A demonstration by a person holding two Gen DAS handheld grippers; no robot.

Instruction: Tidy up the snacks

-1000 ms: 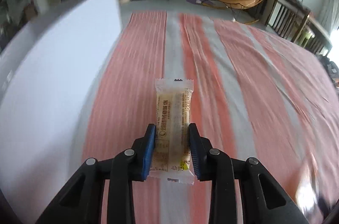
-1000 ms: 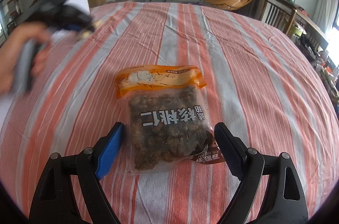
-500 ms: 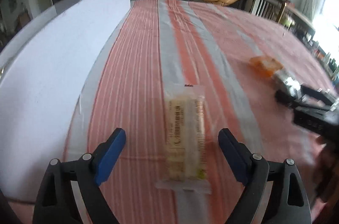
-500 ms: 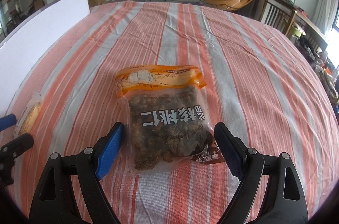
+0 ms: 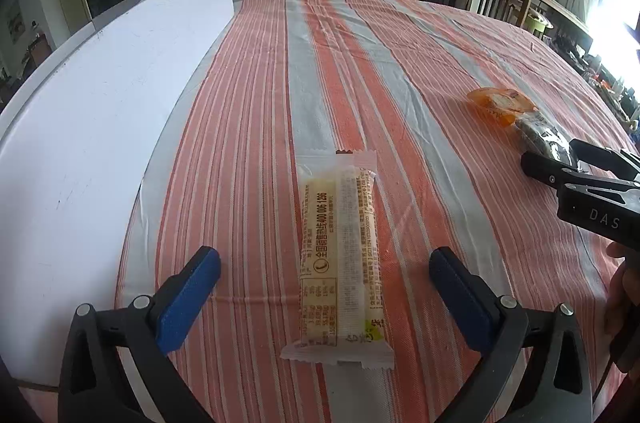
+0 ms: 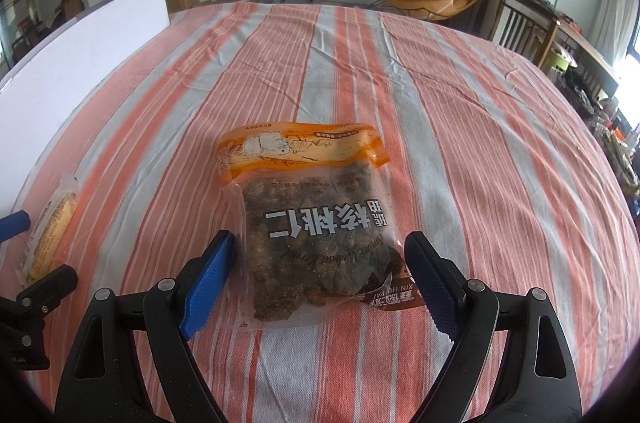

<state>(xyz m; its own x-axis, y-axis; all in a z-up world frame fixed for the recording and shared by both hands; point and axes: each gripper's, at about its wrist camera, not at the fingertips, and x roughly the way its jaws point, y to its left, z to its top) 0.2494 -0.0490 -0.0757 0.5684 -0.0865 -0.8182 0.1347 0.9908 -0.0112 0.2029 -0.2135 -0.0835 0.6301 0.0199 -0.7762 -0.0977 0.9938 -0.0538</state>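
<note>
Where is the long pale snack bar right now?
In the left wrist view the snack bar lies flat on the striped tablecloth between the open left gripper fingers, untouched, right of the white board.

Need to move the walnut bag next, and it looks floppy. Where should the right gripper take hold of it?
Grip the walnut bag across its filled lower half, coming straight down from above. It lies flat with its long axis pointing away, already between the open right gripper, so the side edges face the pads. The flat orange top would probably fold.
</note>
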